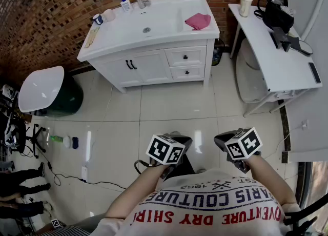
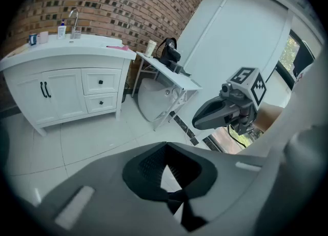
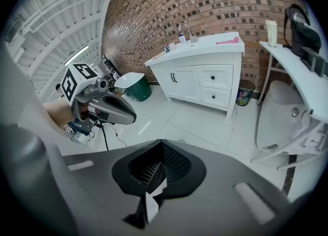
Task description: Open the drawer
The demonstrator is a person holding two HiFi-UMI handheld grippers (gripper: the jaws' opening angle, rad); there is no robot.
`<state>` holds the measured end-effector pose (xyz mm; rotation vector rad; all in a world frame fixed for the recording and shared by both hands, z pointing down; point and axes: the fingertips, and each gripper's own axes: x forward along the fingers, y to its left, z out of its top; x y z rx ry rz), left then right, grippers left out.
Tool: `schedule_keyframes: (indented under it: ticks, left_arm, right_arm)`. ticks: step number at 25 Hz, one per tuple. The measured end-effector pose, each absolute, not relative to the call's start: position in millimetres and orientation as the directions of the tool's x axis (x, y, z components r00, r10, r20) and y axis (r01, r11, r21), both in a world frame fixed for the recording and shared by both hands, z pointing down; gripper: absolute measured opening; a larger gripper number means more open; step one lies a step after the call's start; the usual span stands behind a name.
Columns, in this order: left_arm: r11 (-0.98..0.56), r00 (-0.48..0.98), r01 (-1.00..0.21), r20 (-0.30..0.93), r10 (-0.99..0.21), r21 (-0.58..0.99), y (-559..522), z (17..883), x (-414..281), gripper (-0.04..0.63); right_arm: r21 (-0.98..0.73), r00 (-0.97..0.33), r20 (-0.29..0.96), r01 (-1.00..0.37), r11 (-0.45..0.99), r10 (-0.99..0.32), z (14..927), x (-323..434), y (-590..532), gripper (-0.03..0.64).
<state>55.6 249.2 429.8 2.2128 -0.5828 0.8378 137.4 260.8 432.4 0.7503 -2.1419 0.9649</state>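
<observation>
Two empty grippers, both clenched: left gripper (image 1: 185, 140) and right gripper (image 1: 220, 138) hang over the floor (image 1: 169, 106), well apart from the bench (image 1: 123, 32), whose drawers (image 1: 185, 56) sit closed under its front right corner, a cloth (image 1: 198, 21) by its right edge.

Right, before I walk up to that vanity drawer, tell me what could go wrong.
1. The upper drawer and lower drawer each offer only a tiny black knob, so a grip could slip off.
2. The left gripper and right gripper both have jaws together; either must open before it meets a knob.
3. The white side table stands close beside the drawers; the right arm might bump it.
</observation>
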Motion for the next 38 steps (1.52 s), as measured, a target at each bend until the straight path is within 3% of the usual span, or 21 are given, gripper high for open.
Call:
schedule_keyframes:
  ticks: [21,30,38]
  left_arm:
    - [-0.658,0.684,-0.571,0.728,-0.05,0.491,-71.9,471.0,-77.0,-0.008]
    - [-0.642,0.692,-0.556,0.722,-0.004,0.529,-109.0,482.9,-67.1,-0.008]
    - [-0.59,0.693,-0.604,0.718,-0.057,0.536,-124.2,484.9,-60.7,-0.008]
  right_arm:
    - [-0.459,-0.572,0.784,-0.796,0.395,-0.241,467.2,20.7,-47.2,0.006]
    - [-0.473,-0.57,0.786,-0.804,0.359,-0.241,471.6,27.0,-92.3,0.006]
    - [-0.47,-0.577,0.781,-0.795,0.383,-0.24,482.7,41.6,-116.7,0.006]
